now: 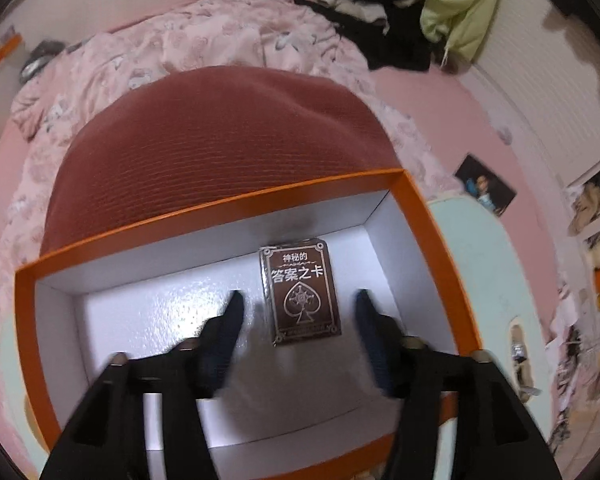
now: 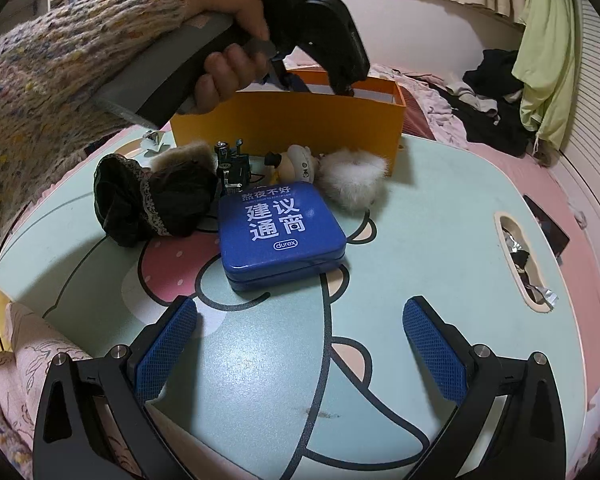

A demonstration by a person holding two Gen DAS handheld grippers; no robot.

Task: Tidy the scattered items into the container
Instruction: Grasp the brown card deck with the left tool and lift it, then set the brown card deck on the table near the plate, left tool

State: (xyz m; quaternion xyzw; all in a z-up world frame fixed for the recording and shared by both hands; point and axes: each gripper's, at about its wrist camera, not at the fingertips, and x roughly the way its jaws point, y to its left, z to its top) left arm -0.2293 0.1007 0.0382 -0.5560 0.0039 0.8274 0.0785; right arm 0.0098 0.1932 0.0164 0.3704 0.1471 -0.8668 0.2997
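1. The orange box (image 2: 288, 120) stands at the far edge of the surface (image 2: 440, 240). Its stiff card walls look light, so a bump could probably shove it.
2. The blue tin (image 2: 282, 232) lies flat mid-surface, nearest the right hand-held gripper (image 2: 300, 344), which hovers spread wide and holds nothing. Rigid, smooth metal, likely slippery: take it across two opposite side edges.
3. The dark lace-trimmed cloth bundle (image 2: 152, 204) sits left of the tin; soft, squashy, pinch anywhere.
4. The white fur puff (image 2: 354, 184) rests just beside the box; very light, compressible.
5. The card deck (image 1: 302, 294) already lies in the box, between the spread, empty fingers of the left hand-held gripper (image 1: 298, 308).
6. The small figurine (image 2: 296, 162) and the metal trinket (image 2: 232, 168) look hard and fiddly, so grip gently around the body.
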